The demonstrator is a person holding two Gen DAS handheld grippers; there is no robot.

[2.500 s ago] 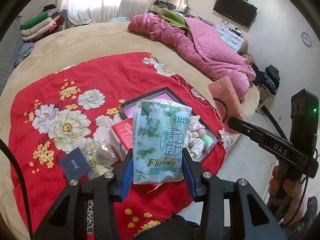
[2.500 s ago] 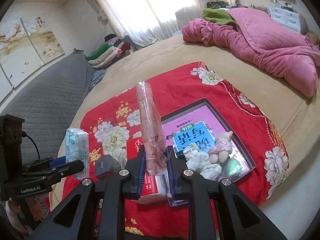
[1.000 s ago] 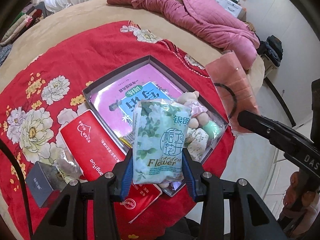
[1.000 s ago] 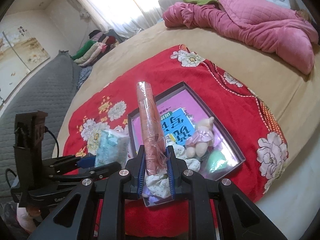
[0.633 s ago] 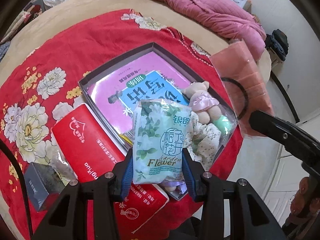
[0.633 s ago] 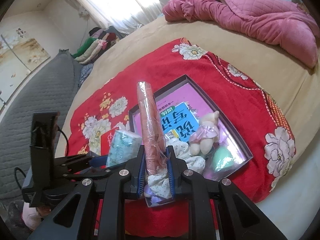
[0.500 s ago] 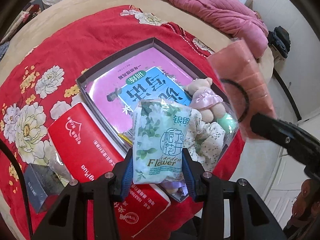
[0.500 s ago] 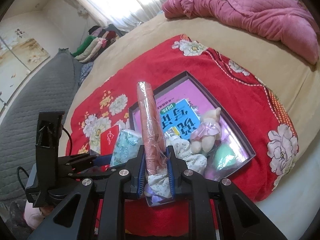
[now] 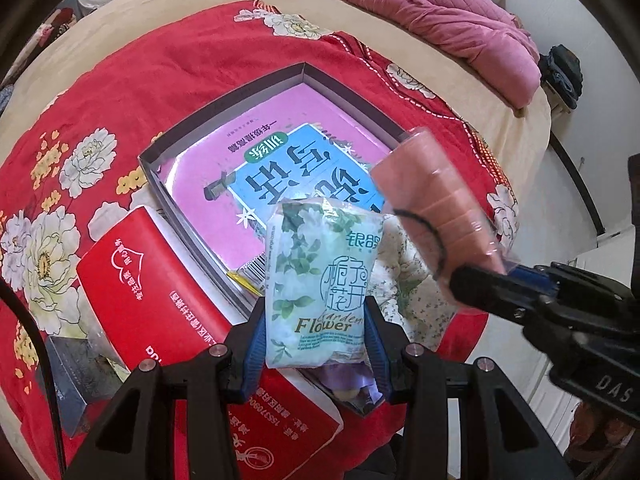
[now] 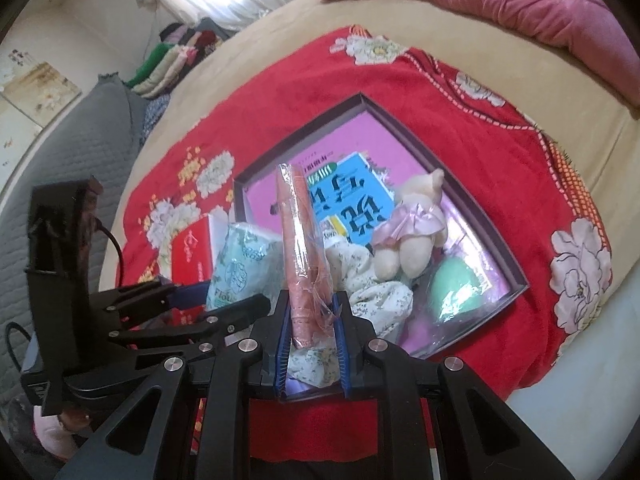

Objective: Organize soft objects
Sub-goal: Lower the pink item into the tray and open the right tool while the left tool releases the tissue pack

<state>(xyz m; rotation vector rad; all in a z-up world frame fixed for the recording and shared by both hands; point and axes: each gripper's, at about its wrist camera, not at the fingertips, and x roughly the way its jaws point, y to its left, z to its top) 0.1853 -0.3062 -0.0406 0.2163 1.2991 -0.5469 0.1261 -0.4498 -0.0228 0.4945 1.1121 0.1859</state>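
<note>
1. Hovering above the near corner of the shallow box (image 9: 304, 70), the left gripper (image 9: 316, 332) is clamped on a green-and-white tissue pack (image 9: 320, 280) printed "Flower", and the right gripper (image 10: 310, 320) is pinched tight on a flat pink packet in clear film (image 10: 302, 248).
2. Compared with the views a couple of seconds back, both hands have dropped lower and closed in on the box: it fills far more of each view now, and the pink packet (image 9: 432, 208) sits right beside the tissue pack in the left wrist view.
3. My reading is that both soft items are about to be set into the box, so the placing step is near but not yet done.
4. Already inside the box lie a blue-and-pink book (image 9: 280, 176), a small plush doll in a pink dress (image 10: 412, 232), a floral cloth (image 10: 368, 280) and a pale green egg-shaped thing (image 10: 456, 284); free room is mostly at the far corner, over the book.
5. Just outside the box's left wall sit a red carton (image 9: 160, 308) and, beyond it, a small dark box (image 9: 68, 376).
6. The box rests on a red flowered blanket (image 9: 160, 60) spread over a tan bed (image 10: 400, 16), with a crumpled pink quilt (image 9: 420, 12) behind the box and folded clothes (image 10: 172, 60) stacked near a bright window.
</note>
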